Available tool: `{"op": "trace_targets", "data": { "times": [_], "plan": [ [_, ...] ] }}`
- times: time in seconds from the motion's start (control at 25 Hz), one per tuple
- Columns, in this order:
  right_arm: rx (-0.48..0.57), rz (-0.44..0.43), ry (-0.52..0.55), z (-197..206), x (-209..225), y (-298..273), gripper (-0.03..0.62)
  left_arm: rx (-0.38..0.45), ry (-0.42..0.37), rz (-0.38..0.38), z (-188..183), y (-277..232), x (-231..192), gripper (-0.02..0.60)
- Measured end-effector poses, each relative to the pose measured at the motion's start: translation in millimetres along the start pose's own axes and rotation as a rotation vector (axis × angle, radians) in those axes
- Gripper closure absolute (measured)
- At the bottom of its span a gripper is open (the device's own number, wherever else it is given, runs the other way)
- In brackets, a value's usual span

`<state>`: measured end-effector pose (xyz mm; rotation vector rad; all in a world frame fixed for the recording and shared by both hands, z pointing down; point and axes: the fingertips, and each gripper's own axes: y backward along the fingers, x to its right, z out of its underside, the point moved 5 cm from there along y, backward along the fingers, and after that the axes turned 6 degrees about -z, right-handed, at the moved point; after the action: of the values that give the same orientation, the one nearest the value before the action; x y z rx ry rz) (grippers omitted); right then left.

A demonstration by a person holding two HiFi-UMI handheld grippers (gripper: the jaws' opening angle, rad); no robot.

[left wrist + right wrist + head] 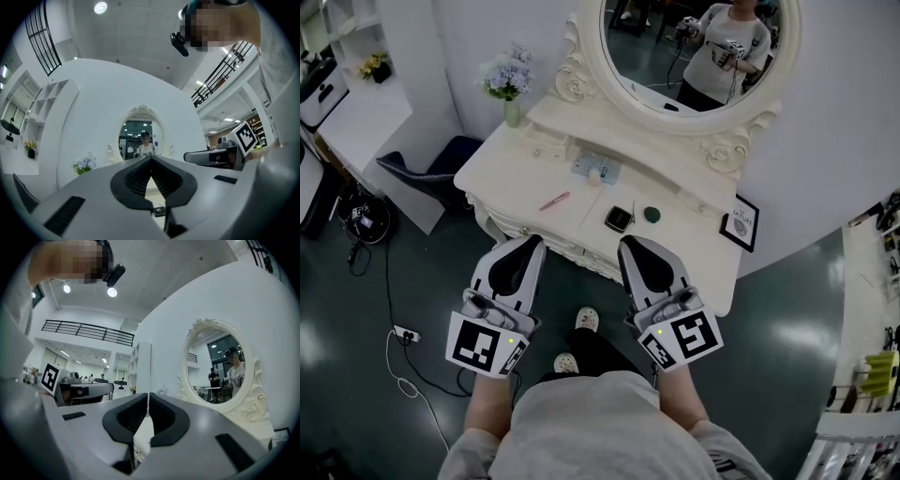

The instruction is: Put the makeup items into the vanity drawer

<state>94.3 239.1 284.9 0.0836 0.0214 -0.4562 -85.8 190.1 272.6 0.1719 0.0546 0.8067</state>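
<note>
On the white vanity top (pixel 516 155) lie a pink pencil (pixel 554 201), a square black compact (pixel 619 218), a round dark green pot (pixel 652 214) and a pale blue packet (pixel 595 169). The carved drawer front (pixel 579 248) below the top's near edge looks closed. My left gripper (pixel 533 241) and right gripper (pixel 629 242) hover side by side just in front of that edge, both shut and empty. In the left gripper view the jaws (pixel 151 158) meet at the tips, with the compact (pixel 160 211) seen below them. The right gripper (pixel 148 394) is likewise closed.
An oval mirror (pixel 698 47) in an ornate frame stands at the back of the vanity. A vase of flowers (pixel 510 82) is at the back left, a small framed card (pixel 740 222) at the right. A dark chair (pixel 431 169) and floor cables (pixel 403 337) lie to the left.
</note>
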Motion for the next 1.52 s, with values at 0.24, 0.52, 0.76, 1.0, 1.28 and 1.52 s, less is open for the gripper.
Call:
{"op": "trace_targets", "data": {
  "times": [0.24, 0.52, 0.76, 1.0, 1.28, 1.52],
  "plan": [
    [0.003, -0.023, 0.009, 3.4, 30.6, -32.8, 0.571, 0.018, -0.009, -0.001, 0.1, -36.0, -15.2, 0.568],
    [0.008, -0.041, 0.020, 3.2, 75.4, -68.7, 0.571, 0.052, -0.013, -0.004, 0.7, -87.5, -30.9, 0.568],
    [0.013, -0.067, 0.025, 5.0, 110.5, -92.3, 0.571, 0.061, -0.010, -0.027, 4.5, -123.3, -40.4, 0.568],
    [0.017, -0.108, 0.019, 8.9, 136.0, -105.5, 0.571, 0.063, -0.014, -0.066, 6.2, -148.3, -43.8, 0.568],
    [0.005, -0.136, -0.007, 20.4, 152.8, -113.2, 0.571, 0.035, -0.022, -0.085, 16.8, -161.9, -40.2, 0.568],
    [-0.018, -0.139, -0.029, 30.4, 161.5, -126.9, 0.571, 0.016, -0.017, -0.082, 24.1, -172.1, -47.1, 0.568]
  ]
}}
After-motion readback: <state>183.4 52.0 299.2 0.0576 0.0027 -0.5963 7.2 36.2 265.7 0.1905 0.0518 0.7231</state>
